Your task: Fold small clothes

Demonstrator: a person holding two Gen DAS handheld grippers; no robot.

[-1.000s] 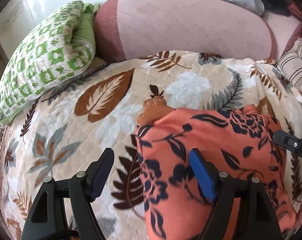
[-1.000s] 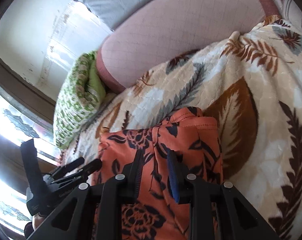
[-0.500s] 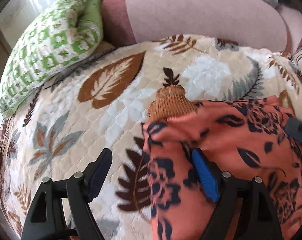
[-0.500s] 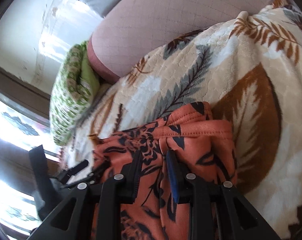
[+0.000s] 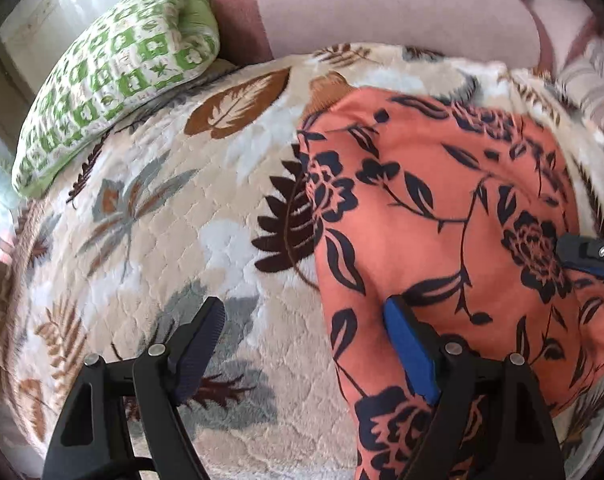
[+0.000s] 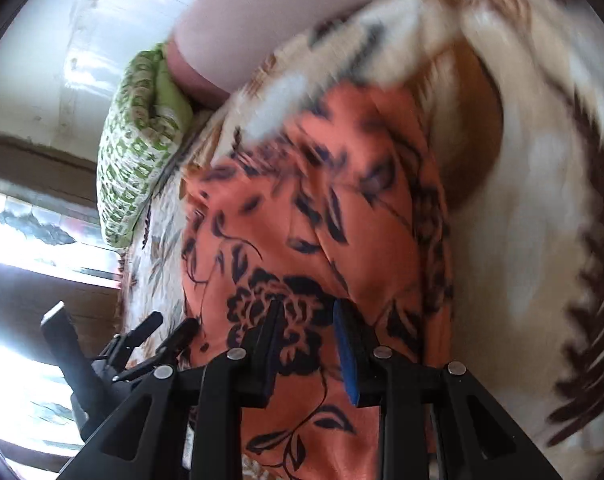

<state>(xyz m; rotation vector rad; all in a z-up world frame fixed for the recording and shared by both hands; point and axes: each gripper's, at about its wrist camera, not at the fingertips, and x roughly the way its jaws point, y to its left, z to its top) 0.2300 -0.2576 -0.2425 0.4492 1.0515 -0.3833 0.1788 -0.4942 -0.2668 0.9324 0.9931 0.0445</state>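
An orange garment with a dark floral print lies spread on a leaf-patterned blanket. It also shows in the right wrist view. My left gripper is open; its right finger rests on the garment's left side, its left finger is over the blanket. My right gripper has its jaws narrowly apart with garment fabric between them, at the garment's right side. Its tip shows in the left wrist view.
A green and white pillow lies at the back left beside a pink bolster. A striped cushion is at the back right. A bright window is at the left.
The garment has been spread out flatter and farther back across the blanket. Both grippers moved back toward me along it. The right view is now motion-blurred.
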